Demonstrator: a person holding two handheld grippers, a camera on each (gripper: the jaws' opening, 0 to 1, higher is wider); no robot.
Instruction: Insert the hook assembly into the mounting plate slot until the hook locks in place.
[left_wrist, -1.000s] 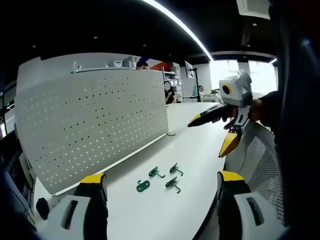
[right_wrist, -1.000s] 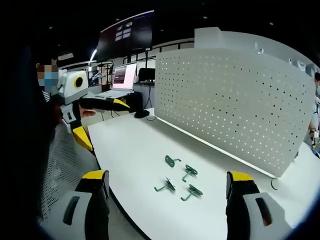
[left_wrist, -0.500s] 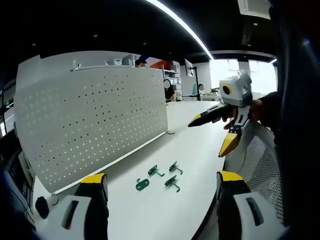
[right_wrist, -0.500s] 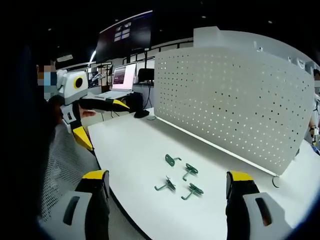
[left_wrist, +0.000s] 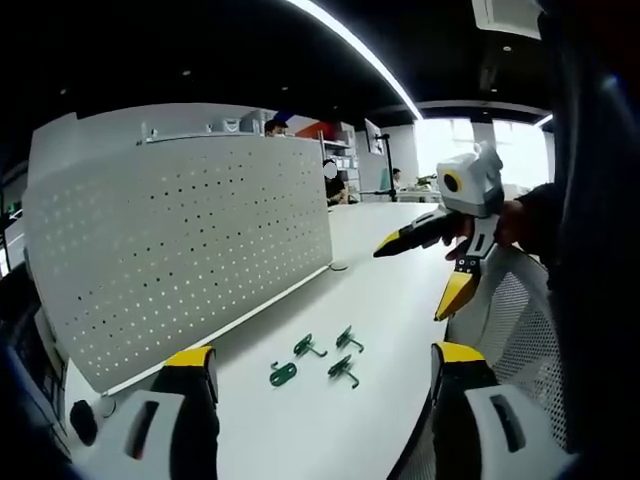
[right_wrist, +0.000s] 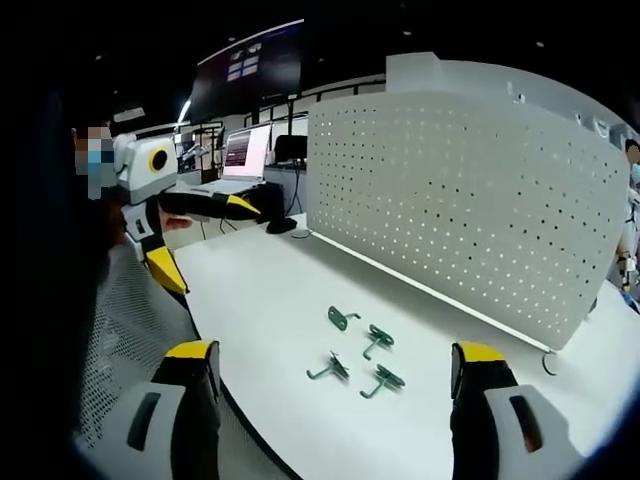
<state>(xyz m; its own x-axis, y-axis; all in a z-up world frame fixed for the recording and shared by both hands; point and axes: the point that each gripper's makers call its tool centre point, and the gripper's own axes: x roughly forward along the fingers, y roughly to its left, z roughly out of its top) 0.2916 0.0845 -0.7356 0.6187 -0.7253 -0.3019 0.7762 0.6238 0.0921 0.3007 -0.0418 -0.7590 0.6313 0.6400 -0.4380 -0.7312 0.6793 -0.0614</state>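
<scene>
Several small green hooks (left_wrist: 343, 369) lie loose on the white table (left_wrist: 400, 290), in front of an upright white pegboard (left_wrist: 180, 230). One of the green pieces (left_wrist: 284, 374) is a flat oval plate. My left gripper (left_wrist: 322, 358) hovers open above the table's near edge, holding nothing. My right gripper (left_wrist: 418, 275) is in the air at the right, open and empty, in a person's hand. In the right gripper view the hooks (right_wrist: 378, 340) lie mid-table before the pegboard (right_wrist: 460, 200). My right gripper (right_wrist: 334, 356) stands open above them, and the left gripper (right_wrist: 208, 242) hangs open at the left.
A mesh chair back (left_wrist: 520, 310) stands by the table's edge, and the chair (right_wrist: 120, 340) also appears in the right gripper view. A laptop (right_wrist: 245, 160) and a dark mouse (right_wrist: 282, 228) sit at the far end of the table (right_wrist: 260, 290). People sit in the background.
Both views have shifted only slightly. The hooks lie where they were, and both grippers stay open and empty.
</scene>
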